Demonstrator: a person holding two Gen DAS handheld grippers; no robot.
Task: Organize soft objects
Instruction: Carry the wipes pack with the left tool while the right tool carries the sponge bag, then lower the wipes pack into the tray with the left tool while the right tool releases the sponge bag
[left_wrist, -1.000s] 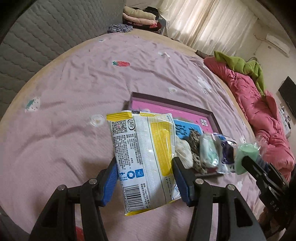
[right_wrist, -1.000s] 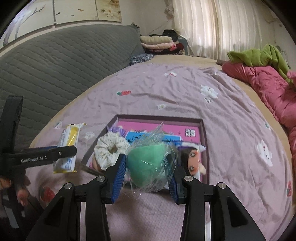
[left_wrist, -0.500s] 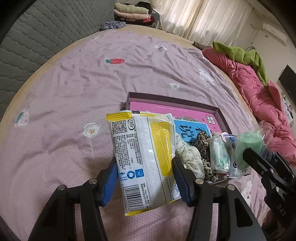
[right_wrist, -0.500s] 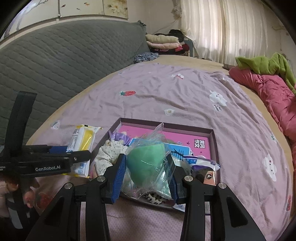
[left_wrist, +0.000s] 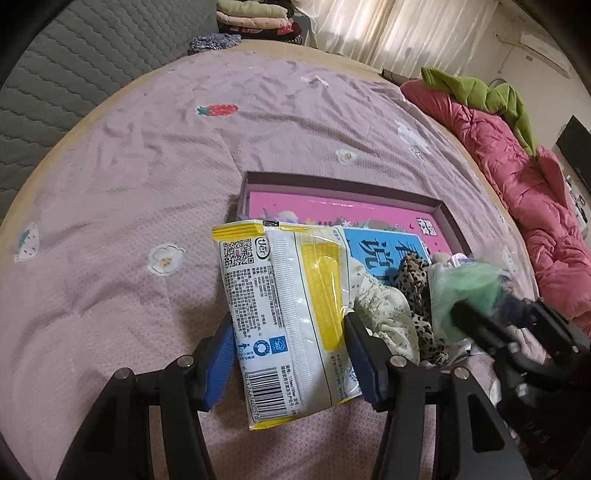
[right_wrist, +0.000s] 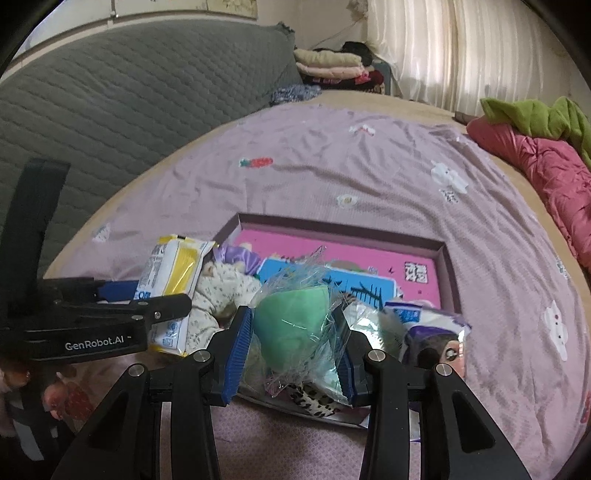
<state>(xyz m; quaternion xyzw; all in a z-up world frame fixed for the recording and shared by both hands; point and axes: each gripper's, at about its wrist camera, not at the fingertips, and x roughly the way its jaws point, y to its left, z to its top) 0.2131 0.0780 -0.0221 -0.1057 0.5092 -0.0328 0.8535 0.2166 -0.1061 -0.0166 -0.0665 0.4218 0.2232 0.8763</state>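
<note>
Over crowded tray (right_wrist: 448, 275) on bed (left_wrist: 110, 184): left gripper (left_wrist: 290, 345) jaws clamped on tissue pack (left_wrist: 288, 310), right gripper (right_wrist: 293, 345) jaws clamped on bagged green sponge (right_wrist: 295, 321); scrunchies (left_wrist: 384, 306) beneath.

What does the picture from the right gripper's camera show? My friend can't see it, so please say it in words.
The right gripper squeezes a green soft thing in crinkly clear wrap just above a shallow purple box on a lilac bedsheet. At the left, the left gripper holds a white and yellow packet. The box already holds a floral scrunchie and a doll-face packet.

Pink quilt (left_wrist: 517, 173), folded clothes (right_wrist: 328, 62), curtains (right_wrist: 443, 48)
</note>
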